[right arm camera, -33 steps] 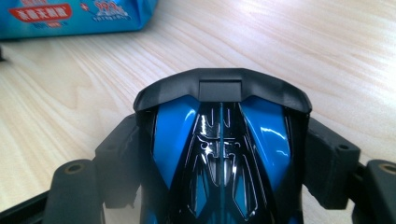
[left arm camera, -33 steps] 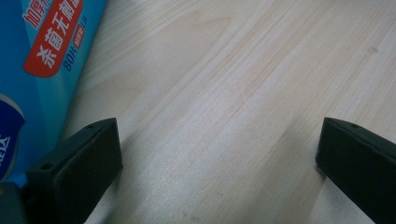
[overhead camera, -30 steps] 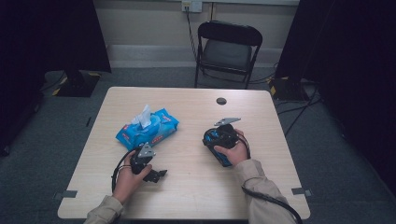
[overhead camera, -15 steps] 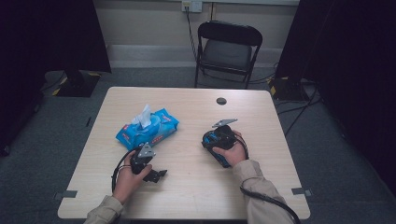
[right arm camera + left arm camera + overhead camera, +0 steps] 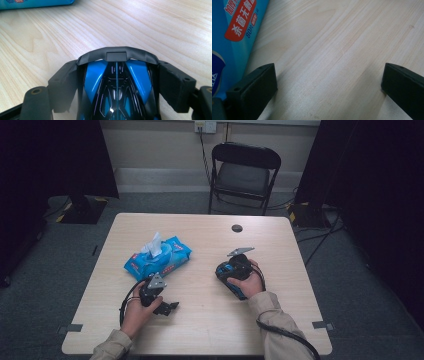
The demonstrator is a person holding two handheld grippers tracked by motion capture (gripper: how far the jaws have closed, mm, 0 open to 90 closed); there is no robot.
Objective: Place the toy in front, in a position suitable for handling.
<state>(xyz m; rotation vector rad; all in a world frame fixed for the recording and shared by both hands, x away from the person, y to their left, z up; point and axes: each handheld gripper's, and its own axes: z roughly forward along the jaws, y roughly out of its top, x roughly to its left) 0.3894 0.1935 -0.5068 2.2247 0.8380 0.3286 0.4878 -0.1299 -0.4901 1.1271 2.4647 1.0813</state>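
On counter (image 5: 210, 320), right tongs (image 5: 117, 82) clamp blue toy car (image 5: 117, 85); grip loosening, car may slip. Left tongs (image 5: 324, 82) apart, empty, beside wipes pack (image 5: 229, 37).

Both forearms enter from the bottom of the high view. The left gripper (image 5: 167, 307) sits lower left of centre, its jaws spread wide. The right gripper (image 5: 227, 270), right of centre, has just opened slightly, jaws flanking a blue-black object.
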